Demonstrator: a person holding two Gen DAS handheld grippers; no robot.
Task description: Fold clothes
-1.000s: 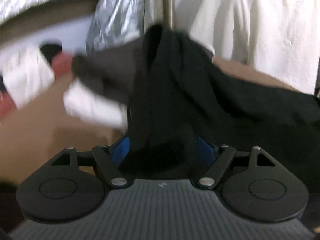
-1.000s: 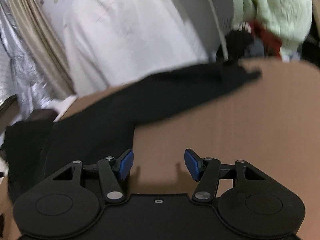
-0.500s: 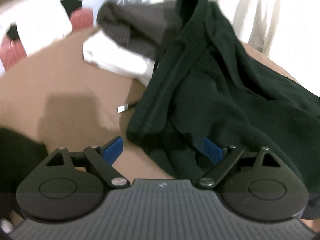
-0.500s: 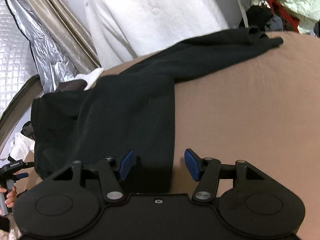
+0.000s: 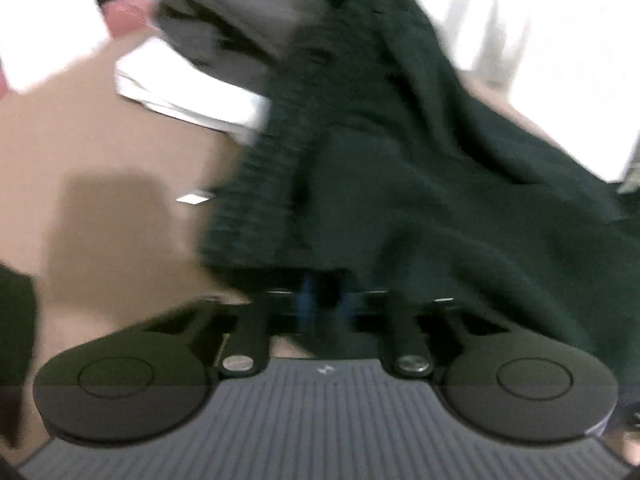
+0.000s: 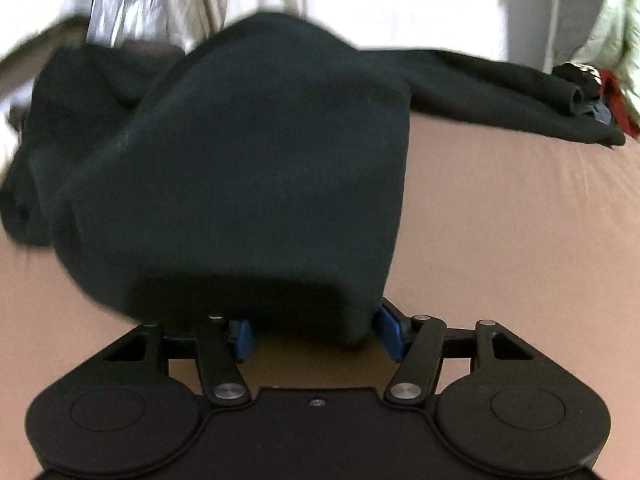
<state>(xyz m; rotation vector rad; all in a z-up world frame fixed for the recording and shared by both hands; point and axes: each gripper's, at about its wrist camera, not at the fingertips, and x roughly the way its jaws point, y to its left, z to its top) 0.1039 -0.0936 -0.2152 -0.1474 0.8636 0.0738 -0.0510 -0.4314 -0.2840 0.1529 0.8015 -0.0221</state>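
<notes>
A dark green-black sweater lies bunched on the tan bed surface. In the blurred left wrist view my left gripper has its blue pads drawn together on the sweater's ribbed hem. In the right wrist view the sweater humps up right in front of my right gripper. Its blue pads stand wide apart with the sweater's edge lying between them. One sleeve stretches away to the right.
A grey garment and a white folded one lie behind the sweater on the left. A white fabric hangs at the back. A pile of clothes sits at the far right. A small white tag lies on the bed.
My left gripper has shut on the sweater's hem after being open half a second ago. My right gripper has moved in against the sweater, which now bulges up in front of it.
</notes>
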